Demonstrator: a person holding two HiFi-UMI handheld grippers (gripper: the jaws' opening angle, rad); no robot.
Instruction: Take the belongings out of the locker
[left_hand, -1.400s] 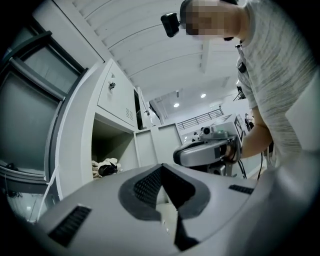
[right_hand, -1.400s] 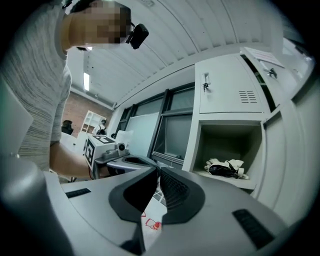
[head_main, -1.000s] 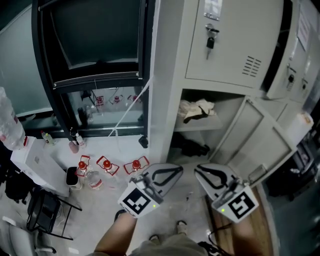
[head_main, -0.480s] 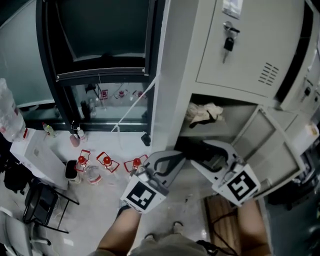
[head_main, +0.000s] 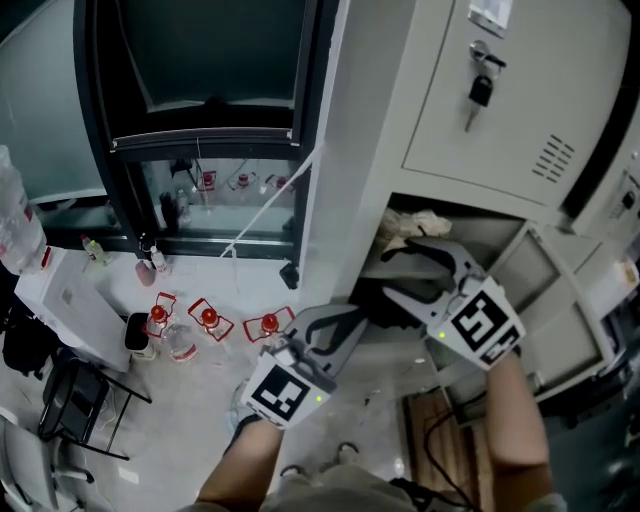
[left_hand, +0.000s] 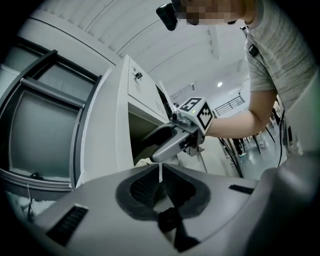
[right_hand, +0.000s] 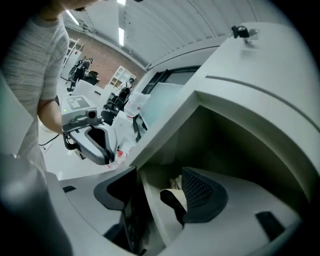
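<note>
Head view: a tall pale grey metal locker (head_main: 400, 110) fills 12 to 3 o'clock. Its upper door is shut, with a dark key (head_main: 480, 88) hanging in the lock. The lower compartment's grey door (head_main: 560, 300) is swung out toward 4 o'clock. A crumpled cream-and-black cloth (head_main: 418, 222) lies on the shelf inside the open compartment, at 1 o'clock from frame centre. The right forearm (head_main: 515, 410) comes up from 5 o'clock and reaches toward 11 o'clock. The right gripper (right_hand: 160, 177) sits at the compartment mouth, nose tipped a little down, its marker cube (head_main: 485, 325) facing up. Its jaws have just been opening and now stand wide and released. In the right gripper view the cloth sits between them at 12 o'clock, just past the tips, and neither pad presses on it. A pale metal edge of the compartment (right_hand: 152, 210) also runs up between the jaws. The left forearm (head_main: 245, 465) rises from 6 o'clock. The left gripper (left_hand: 160, 175) is held about level and aimed at 1 o'clock, below and outside the compartment, at 7 o'clock from the right gripper. Its jaws are clenched together on nothing, only a thin seam showing between the pads in the left gripper view. The two grippers are near each other but apart. On the white floor, at 9 o'clock from the left gripper, stand clear bottles with red caps (head_main: 208, 318). A black-framed window (head_main: 305, 120) fills 10 to 12 o'clock beside the locker.
</note>
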